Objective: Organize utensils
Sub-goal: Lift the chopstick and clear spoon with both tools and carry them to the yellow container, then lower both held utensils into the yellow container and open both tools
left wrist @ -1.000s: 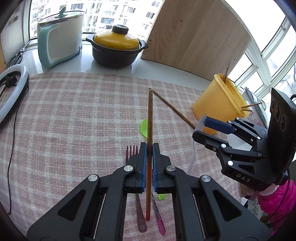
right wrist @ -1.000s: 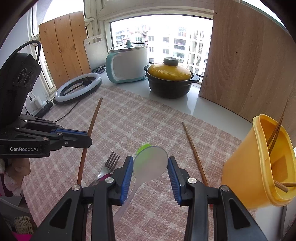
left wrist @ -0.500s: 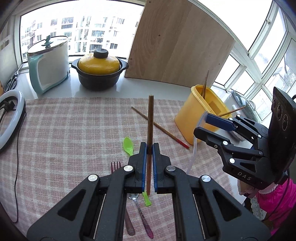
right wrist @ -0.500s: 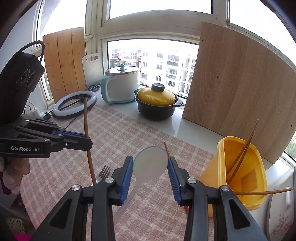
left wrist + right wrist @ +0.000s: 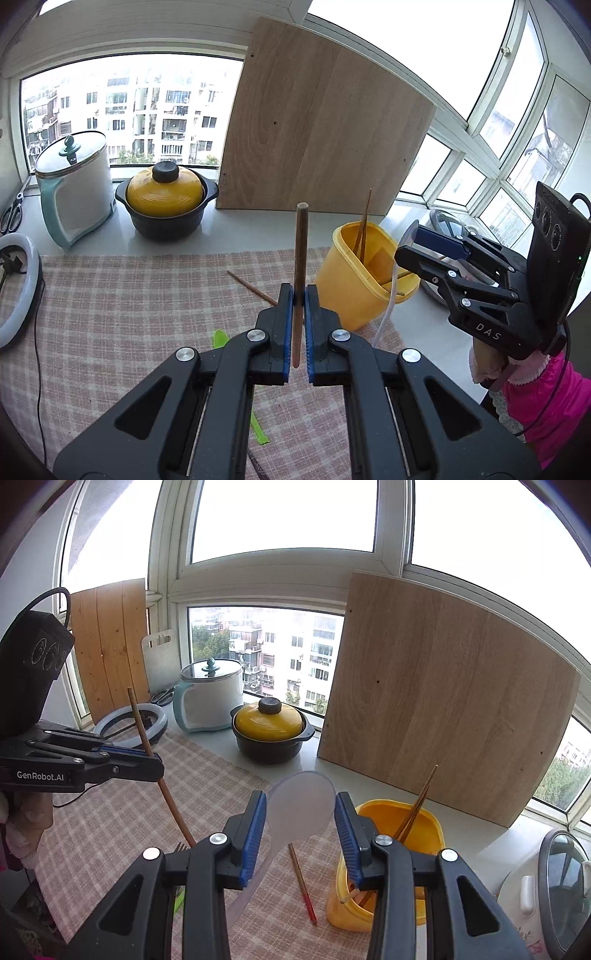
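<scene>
My left gripper (image 5: 299, 295) is shut on a brown wooden chopstick (image 5: 300, 254) and holds it upright above the checked cloth; it also shows in the right wrist view (image 5: 147, 746). My right gripper (image 5: 300, 808) is shut on the bowl of a translucent white spoon (image 5: 301, 806), raised near the yellow utensil holder (image 5: 402, 834). The holder (image 5: 354, 280) stands at the cloth's right edge with chopsticks (image 5: 364, 229) in it. A loose chopstick (image 5: 302, 882) lies on the cloth beside the holder. A green spoon (image 5: 219, 338) and a fork (image 5: 180, 847) lie lower on the cloth.
A yellow-lidded black pot (image 5: 166, 203) and a white-and-teal cooker (image 5: 75, 192) stand at the back by the window. A wooden board (image 5: 321, 122) leans behind the holder. A ring light (image 5: 18, 288) lies at the left. A lidded appliance (image 5: 557, 890) sits to the right.
Both grippers have risen and tilted up with their loads and moved nearer the yellow holder. The fork and green spoon have dropped low in both views.
</scene>
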Motion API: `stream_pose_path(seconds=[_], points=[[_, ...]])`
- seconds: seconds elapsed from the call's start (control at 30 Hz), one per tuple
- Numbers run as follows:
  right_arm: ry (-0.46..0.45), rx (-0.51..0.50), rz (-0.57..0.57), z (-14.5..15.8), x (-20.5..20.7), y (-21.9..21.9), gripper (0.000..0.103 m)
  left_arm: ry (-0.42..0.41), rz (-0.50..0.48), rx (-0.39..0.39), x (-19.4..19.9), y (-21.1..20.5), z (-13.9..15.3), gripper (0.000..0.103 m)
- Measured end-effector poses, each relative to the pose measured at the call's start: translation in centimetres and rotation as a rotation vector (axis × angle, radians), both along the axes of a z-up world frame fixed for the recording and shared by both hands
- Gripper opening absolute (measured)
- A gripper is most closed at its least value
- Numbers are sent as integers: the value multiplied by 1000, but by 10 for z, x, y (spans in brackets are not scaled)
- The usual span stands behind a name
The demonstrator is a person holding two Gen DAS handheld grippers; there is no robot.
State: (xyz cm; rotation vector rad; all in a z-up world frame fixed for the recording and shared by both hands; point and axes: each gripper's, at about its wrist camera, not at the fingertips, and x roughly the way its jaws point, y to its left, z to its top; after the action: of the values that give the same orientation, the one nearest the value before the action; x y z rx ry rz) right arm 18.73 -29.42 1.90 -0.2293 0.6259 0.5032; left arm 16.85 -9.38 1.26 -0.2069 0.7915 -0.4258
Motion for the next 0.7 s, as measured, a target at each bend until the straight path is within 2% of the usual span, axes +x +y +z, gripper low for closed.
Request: stream_pose_path(seconds=[0.37,0.7], points=[[-65,34,-100,36,26,-51,39,-116,-27,-42,26,-32,54,4],[-83,-6,-195,36,50,-84,39,-139,-75,-63,50,-75,65,4]])
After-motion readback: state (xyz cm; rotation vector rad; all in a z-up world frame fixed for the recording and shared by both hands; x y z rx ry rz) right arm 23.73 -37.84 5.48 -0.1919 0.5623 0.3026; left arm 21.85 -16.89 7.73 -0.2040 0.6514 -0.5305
